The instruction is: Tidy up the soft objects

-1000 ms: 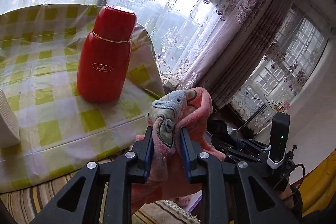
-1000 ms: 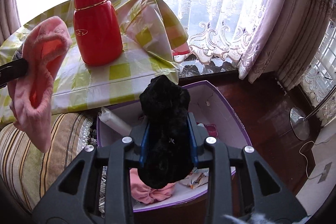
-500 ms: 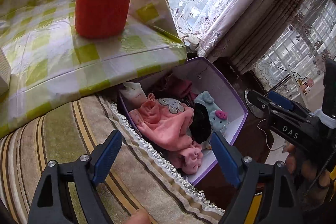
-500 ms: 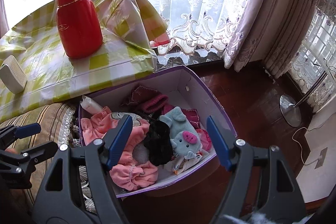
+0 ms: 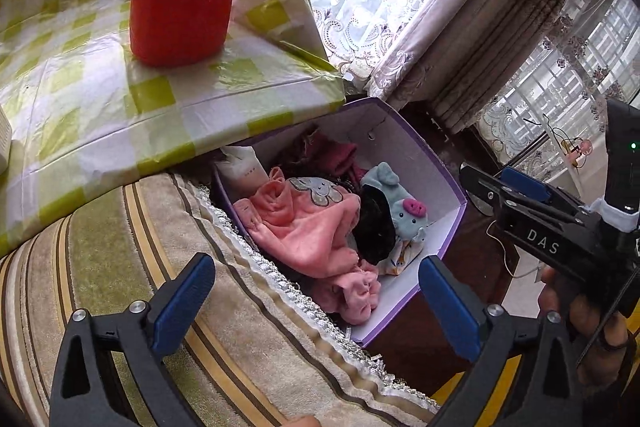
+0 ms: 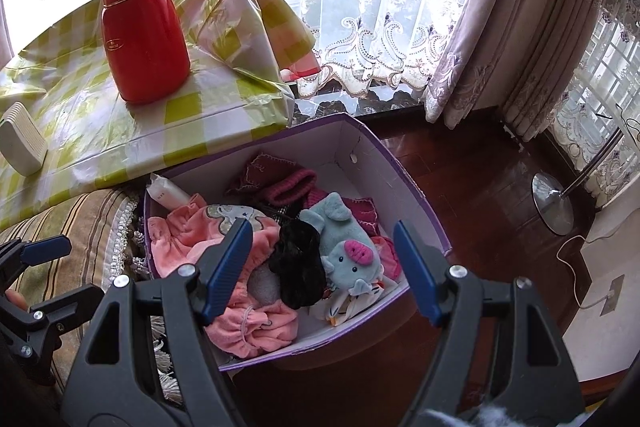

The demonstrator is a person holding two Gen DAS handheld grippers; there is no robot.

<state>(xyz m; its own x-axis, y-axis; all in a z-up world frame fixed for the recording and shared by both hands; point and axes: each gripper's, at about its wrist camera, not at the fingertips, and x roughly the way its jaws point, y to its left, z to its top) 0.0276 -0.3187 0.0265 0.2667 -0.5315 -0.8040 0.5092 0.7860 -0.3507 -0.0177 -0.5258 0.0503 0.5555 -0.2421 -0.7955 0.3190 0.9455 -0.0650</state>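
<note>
Below the checked counter, the purple box of soft things sits ahead of my right gripper; my left gripper is farther, both released.

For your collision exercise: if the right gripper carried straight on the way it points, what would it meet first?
Most likely the black fuzzy item lying in the purple box, framed by the open right gripper; depth is uncertain.

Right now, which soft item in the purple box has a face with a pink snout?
The light blue plush beside the black fuzzy item; the others show no snout.
</note>
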